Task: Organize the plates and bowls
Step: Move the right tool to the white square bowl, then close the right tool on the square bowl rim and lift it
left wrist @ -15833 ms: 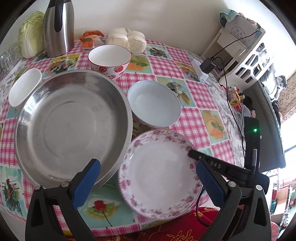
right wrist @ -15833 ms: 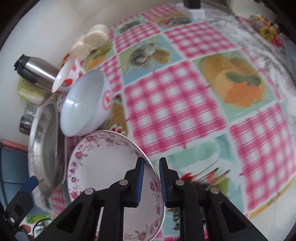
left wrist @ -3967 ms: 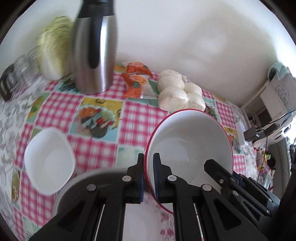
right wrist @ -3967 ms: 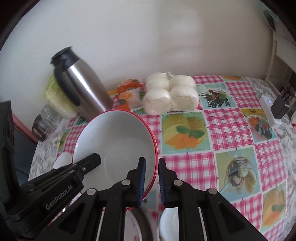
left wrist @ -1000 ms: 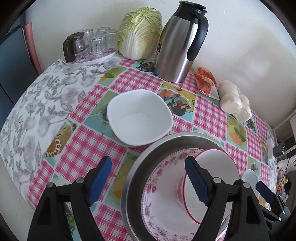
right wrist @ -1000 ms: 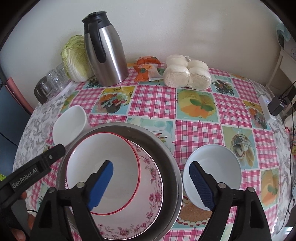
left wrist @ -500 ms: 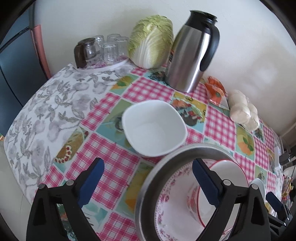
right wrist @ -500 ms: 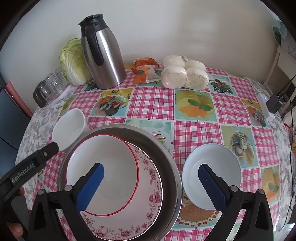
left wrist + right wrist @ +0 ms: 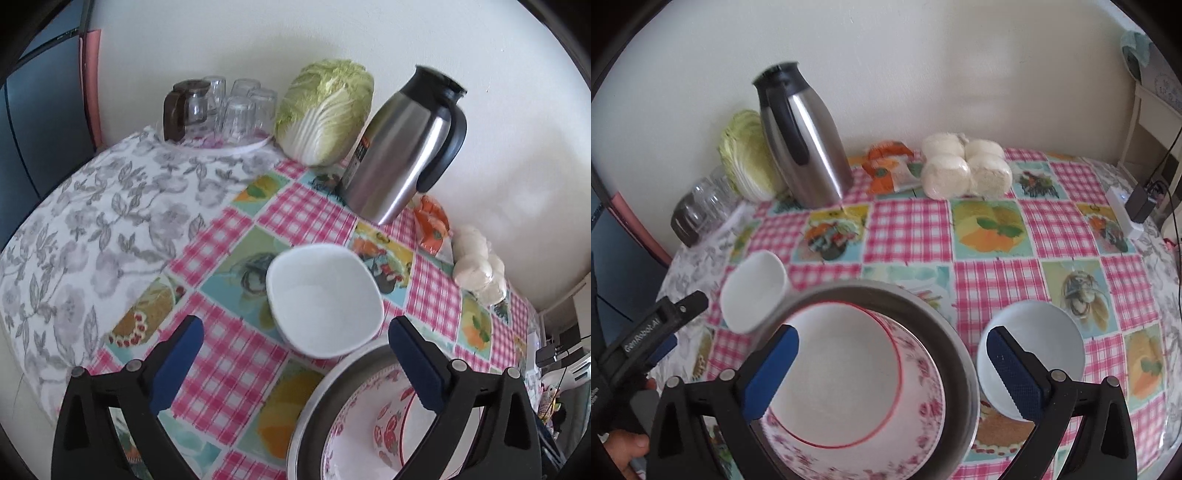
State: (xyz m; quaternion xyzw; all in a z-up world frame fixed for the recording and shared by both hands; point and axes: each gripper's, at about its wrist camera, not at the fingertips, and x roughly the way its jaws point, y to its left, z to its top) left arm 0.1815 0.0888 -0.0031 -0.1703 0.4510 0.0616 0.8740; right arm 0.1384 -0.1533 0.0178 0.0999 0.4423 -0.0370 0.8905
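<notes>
Checked oilcloth carried a small squarish white ceramic bowl, glossy, brittle, best pinched at its rim; left gripper and right gripper gaped wide, empty.

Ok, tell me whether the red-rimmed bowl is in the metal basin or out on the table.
In. The red-rimmed bowl sits on the floral plate inside the metal basin, whose rim rings both.

Steel basin cut off at 5 o'clock in the left wrist view, floral plate mostly hidden under the red-rimmed bowl, glasses at 9 o'clock partly hidden behind cabbage, thermos slightly blurred
</notes>
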